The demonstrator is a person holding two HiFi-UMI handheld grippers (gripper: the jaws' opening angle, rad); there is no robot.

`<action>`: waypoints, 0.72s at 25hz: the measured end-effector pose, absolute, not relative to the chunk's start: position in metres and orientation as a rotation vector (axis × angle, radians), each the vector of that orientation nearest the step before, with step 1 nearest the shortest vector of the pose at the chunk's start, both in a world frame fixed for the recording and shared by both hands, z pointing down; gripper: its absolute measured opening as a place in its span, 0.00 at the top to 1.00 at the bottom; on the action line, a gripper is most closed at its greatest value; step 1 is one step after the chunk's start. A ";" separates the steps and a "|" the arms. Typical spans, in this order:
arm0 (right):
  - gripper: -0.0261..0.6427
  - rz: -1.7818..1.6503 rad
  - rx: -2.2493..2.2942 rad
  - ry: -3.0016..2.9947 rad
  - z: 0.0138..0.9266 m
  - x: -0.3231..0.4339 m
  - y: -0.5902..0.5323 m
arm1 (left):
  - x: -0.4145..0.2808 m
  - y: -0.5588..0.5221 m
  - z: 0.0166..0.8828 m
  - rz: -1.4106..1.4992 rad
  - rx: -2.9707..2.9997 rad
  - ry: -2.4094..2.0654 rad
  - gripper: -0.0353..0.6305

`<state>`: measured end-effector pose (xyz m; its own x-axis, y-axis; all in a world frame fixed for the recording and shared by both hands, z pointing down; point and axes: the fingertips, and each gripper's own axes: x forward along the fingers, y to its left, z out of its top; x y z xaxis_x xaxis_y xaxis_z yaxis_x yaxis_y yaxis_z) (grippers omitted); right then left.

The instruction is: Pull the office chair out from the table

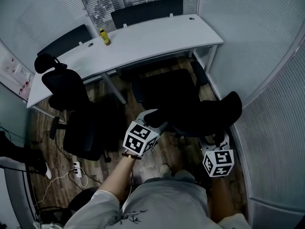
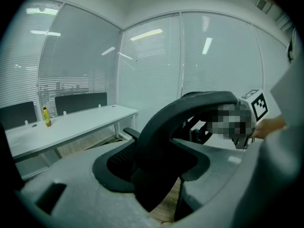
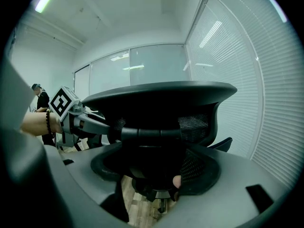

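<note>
A black office chair [image 1: 177, 95] stands in front of the white table [image 1: 152, 37], its seat just clear of the table's edge. Its curved backrest [image 1: 214, 114] faces me. At the backrest's left edge is my left gripper [image 1: 153, 121], whose jaws close around the rim [image 2: 190, 109] in the left gripper view. My right gripper [image 1: 217, 144] holds the backrest's right end. In the right gripper view the mesh back [image 3: 161, 101] fills the space between the pads. Each gripper's marker cube shows in the other's view, the right one [image 2: 255, 106] and the left one [image 3: 64, 103].
A second black chair [image 1: 71, 99] with a headrest stands to the left, by the table. A yellow bottle [image 1: 104, 36] sits on the table. Glass walls with blinds close in the right side. A power strip [image 1: 76, 168] and cables lie on the wooden floor at left.
</note>
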<state>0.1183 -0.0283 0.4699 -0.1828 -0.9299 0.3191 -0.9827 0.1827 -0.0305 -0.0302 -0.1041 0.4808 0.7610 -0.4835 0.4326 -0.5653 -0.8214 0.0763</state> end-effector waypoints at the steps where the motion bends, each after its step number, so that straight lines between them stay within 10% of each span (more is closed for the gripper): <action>1: 0.53 0.338 1.842 -2.229 0.470 0.121 -0.025 | -0.028 -0.100 0.481 0.596 2.754 -0.830 0.61; 18: 0.53 0.335 1.816 -2.245 0.469 0.147 0.038 | -0.002 -0.035 0.477 0.646 2.738 -0.824 0.61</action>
<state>0.1473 0.0383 0.4689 -0.2026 -0.9250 0.3214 -0.9785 0.2039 -0.0302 -0.0024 -0.0349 0.4773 0.7477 -0.4733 0.4657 -0.5651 -0.8219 0.0721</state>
